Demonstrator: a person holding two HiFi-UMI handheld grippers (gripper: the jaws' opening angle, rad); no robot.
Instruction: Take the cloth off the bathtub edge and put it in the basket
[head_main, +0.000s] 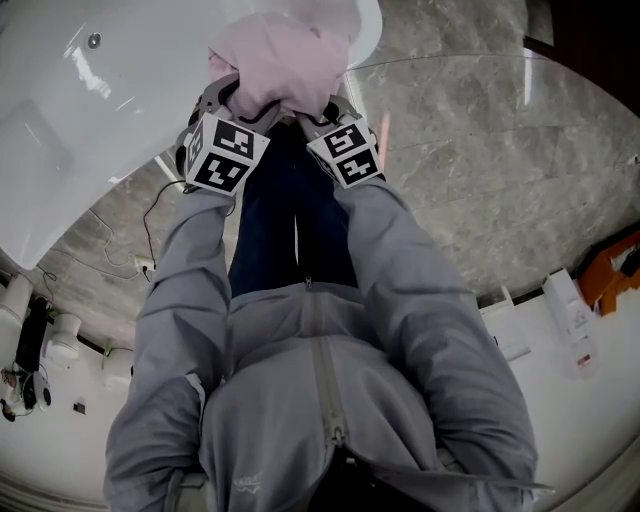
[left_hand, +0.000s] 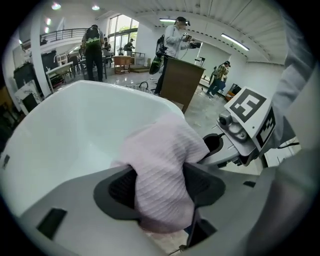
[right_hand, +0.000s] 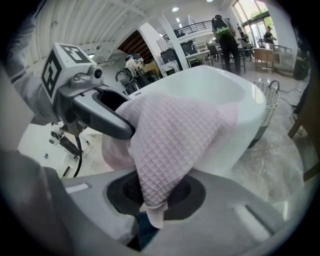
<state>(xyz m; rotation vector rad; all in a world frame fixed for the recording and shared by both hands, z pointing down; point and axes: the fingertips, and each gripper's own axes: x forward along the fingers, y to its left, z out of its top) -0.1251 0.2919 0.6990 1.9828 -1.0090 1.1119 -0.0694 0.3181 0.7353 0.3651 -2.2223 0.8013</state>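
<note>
The left gripper (left_hand: 160, 187) is clamped on a thick bunch of the cloth (head_main: 285, 55), its jaws held fairly wide by the wad between the pads. The cloth is pink and waffle-woven. It lies draped over the end rim of the tub (head_main: 90, 120), with its near side gathered up by both grippers. It looks light, soft and limp, so it should sag and fold between the two holds rather than keep any shape. It should not slip on the pads or break. The right gripper (right_hand: 157, 192) pinches a thinner fold near a corner, jaws nearly together, and a little tag of fabric pokes out below. Two spread holds suit it. The basket (right_hand: 270, 97) stands by the tub's far end.
</note>
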